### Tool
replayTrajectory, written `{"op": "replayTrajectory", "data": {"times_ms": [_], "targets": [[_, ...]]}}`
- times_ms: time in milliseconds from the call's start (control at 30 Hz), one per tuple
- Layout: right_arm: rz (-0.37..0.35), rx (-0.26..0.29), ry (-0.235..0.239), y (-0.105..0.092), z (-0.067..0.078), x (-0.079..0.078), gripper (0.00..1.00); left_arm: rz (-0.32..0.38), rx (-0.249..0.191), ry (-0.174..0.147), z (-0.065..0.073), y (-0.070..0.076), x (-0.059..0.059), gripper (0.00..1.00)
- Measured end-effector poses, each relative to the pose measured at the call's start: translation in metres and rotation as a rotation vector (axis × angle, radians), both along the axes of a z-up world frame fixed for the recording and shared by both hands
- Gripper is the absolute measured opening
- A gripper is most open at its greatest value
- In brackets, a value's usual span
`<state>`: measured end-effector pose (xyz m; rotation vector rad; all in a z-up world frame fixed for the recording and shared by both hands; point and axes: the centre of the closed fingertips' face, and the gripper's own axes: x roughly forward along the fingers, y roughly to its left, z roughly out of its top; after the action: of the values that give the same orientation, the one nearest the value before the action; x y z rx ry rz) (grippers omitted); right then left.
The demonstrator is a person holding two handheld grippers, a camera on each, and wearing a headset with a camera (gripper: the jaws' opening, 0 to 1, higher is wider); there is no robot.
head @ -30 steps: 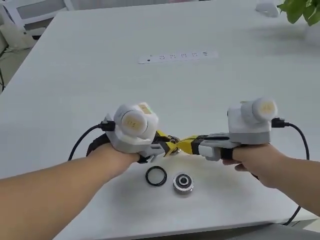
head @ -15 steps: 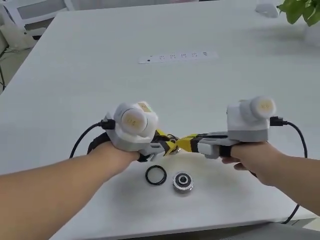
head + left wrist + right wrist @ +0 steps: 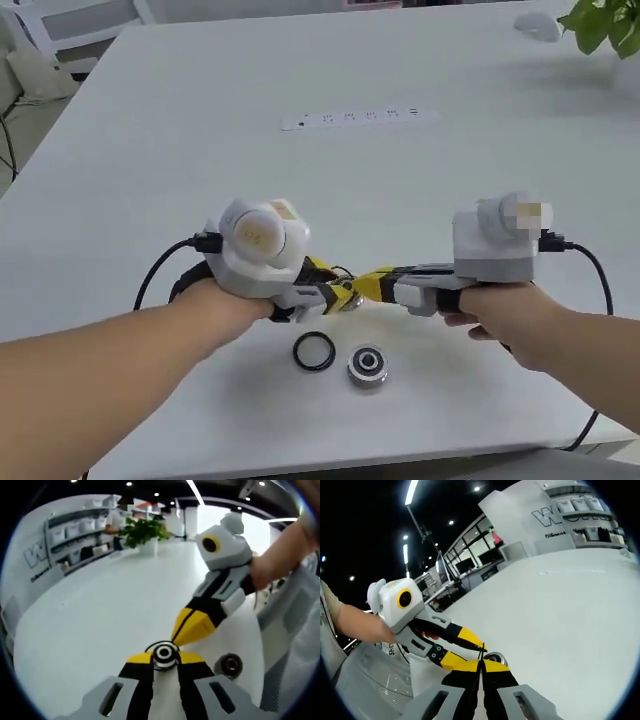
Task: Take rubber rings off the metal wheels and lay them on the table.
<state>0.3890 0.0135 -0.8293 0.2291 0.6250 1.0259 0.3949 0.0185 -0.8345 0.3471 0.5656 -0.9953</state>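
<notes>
Both tongs are raised over the white table [image 3: 180, 130] in the head view: the left gripper [image 3: 338, 294] and the right gripper [image 3: 364, 288] point at each other and their yellow tips meet. What sits between the tips is too small to tell from here. Just in front of them, on the table, a loose rubber ring [image 3: 295, 352] lies flat and black. A bare metal wheel [image 3: 368, 365] lies to the right of it, near but not touching. Farther away on the table is a white power strip [image 3: 358, 117]. In the left gripper view, my left jaws are clamped on a held wheel [image 3: 163, 654], with one yellow tip on each side of it, and this wheel has a dark band around its rim. The right gripper [image 3: 179, 636] comes in from the upper right and its tip touches the upper edge of that wheel. The bare metal wheel [image 3: 230, 665] rests on the table to the right, apart from the tongs. In the right gripper view, my right jaws are pressed together, with a thin black strip [image 3: 480, 651] nipped at their tips. Just beside them the held wheel [image 3: 495, 658] sits between the two yellow tips of the left gripper [image 3: 473, 653].
</notes>
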Motion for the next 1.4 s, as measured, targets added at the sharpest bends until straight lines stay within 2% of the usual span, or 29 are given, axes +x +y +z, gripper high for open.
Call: {"op": "replayTrajectory", "data": {"times_ms": [267,533,933,1400], "targets": [[0.006,0.006,-0.001,0.003,0.007,-0.003,0.00,-0.011,-0.042,-0.004,0.015,0.004,-0.009,0.29],[0.010,0.017,-0.008,0.006,0.019,-0.010,0.00,-0.002,-0.095,-0.011,0.035,0.016,-0.020,0.36],[0.044,0.047,0.006,0.013,0.036,-0.025,0.00,0.013,-0.156,-0.029,0.061,0.036,-0.033,0.46],[0.104,0.065,0.056,0.019,0.037,-0.039,0.00,0.008,-0.181,-0.028,0.072,0.054,-0.064,0.60]]}}
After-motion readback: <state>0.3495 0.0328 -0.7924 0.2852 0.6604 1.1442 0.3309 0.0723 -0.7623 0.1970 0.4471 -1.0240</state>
